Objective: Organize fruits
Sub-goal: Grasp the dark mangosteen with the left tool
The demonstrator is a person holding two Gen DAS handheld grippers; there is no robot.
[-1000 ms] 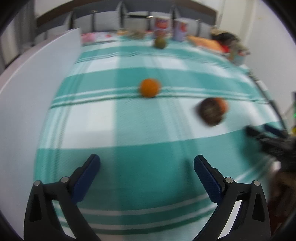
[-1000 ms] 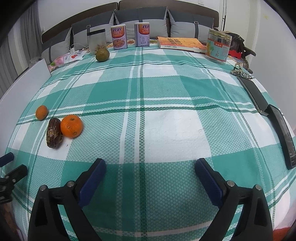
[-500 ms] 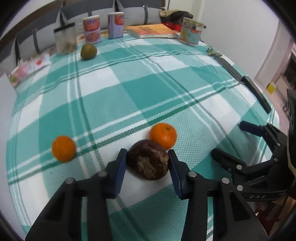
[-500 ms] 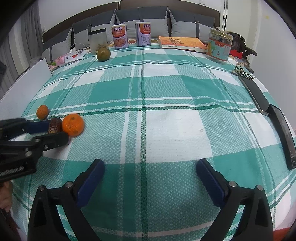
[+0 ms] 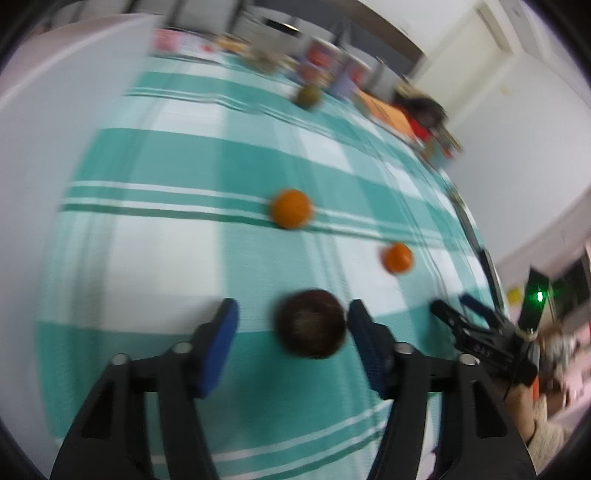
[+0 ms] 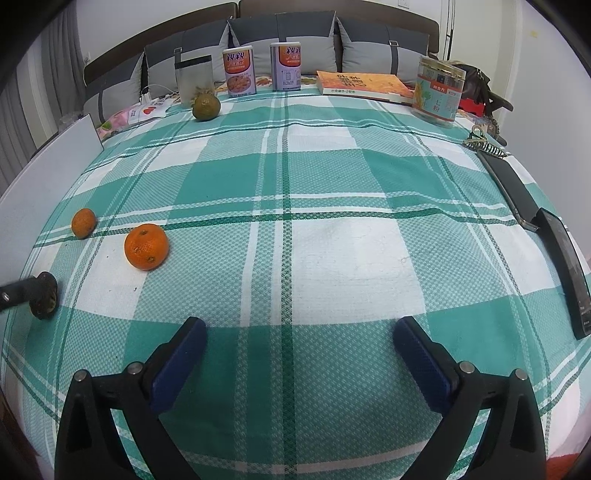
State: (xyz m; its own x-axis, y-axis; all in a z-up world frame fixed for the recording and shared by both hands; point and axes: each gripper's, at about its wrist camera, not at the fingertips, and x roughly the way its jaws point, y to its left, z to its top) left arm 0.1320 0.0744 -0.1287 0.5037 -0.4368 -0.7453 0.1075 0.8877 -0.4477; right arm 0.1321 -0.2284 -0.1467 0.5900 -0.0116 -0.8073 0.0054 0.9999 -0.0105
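Where the left gripper (image 5: 291,314) stands: we see it low over the checked cloth (image 6: 332,258) with its jaws half spread. They have just been opening, and the dark fruit (image 5: 310,323) sits between them, with the right-hand pad just beside it and the other clear of it, so we judge it not pinched.
White board (image 6: 48,177): we see it upright along the cloth's left edge, with no writing.
Dark fruit's place: near the cloth's front left corner, apart from the small orange (image 6: 83,222) and the large orange (image 6: 146,246). We judge that it is being set apart by kind.
Green citrus (image 6: 206,106): on the far side, alone, just in front of a clear jar (image 6: 194,79). We judge it not yet sorted.
Two tins (image 6: 239,72): upright before the cushions (image 6: 306,33). We cannot read the large Chinese characters on their labels with certainty.
Right gripper (image 6: 299,326): jaws spread wide over bare cloth, with nothing between them. We take it as waiting.
Book (image 6: 364,86): flat, orange cover, Chinese title too small for us to read.
Round tin (image 6: 439,92): upright, with a Chinese label we cannot read.
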